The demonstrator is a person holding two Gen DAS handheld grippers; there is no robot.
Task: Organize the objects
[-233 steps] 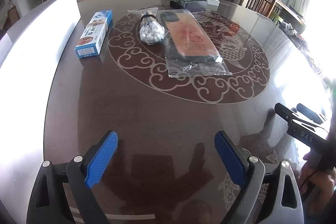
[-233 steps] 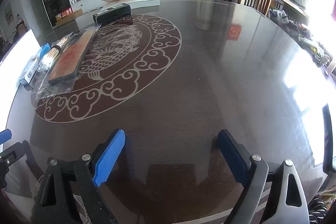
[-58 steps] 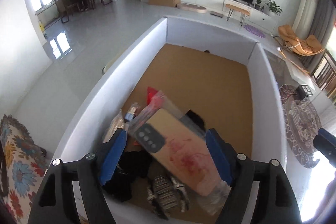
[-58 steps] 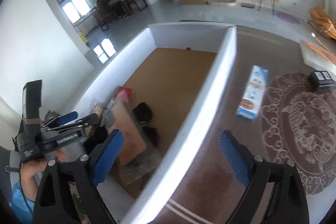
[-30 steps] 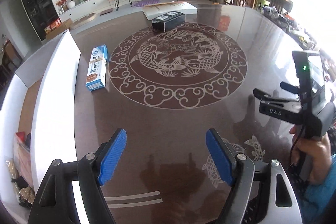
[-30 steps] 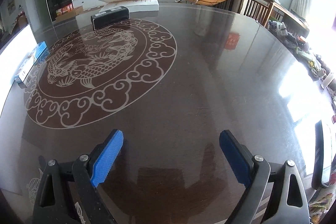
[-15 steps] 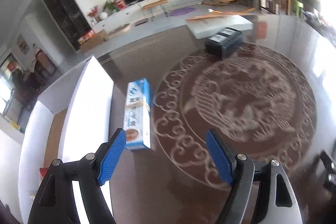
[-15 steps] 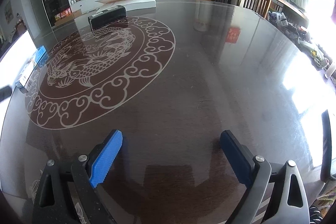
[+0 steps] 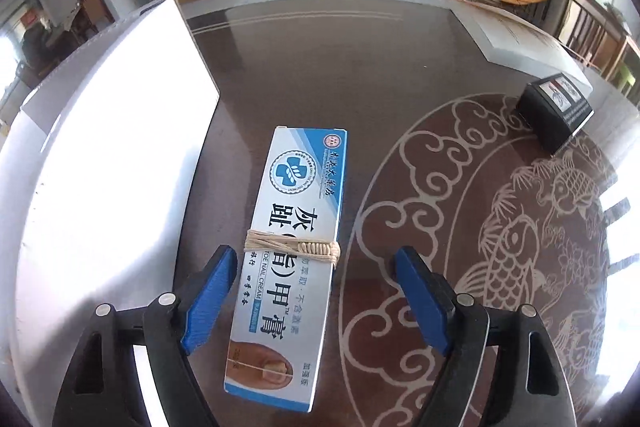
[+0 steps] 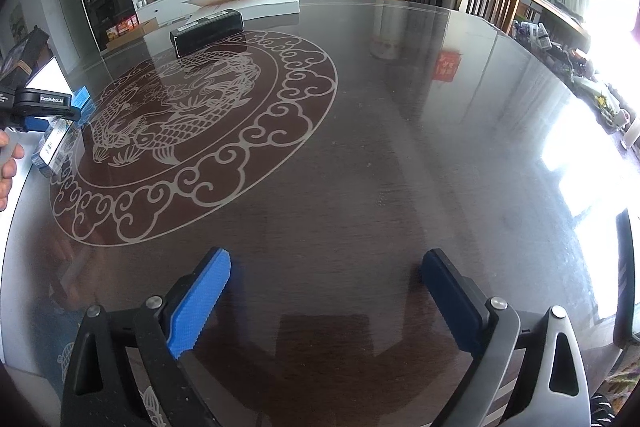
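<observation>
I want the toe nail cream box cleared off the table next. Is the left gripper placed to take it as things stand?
Probably yes. The left gripper hangs over the toe nail cream box, its jaws having just been opening and standing apart on either side. Neither pad presses on it yet, and nothing lies between.

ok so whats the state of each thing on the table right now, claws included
toe nail cream box: flat on the table, rubber band around its middle, between the left claw's fingers, not gripped
left claw: open, jaws have just been opening
right claw: open, empty
black box: resting on the table's patterned ring, closed
white bin: beside the cream box
</observation>
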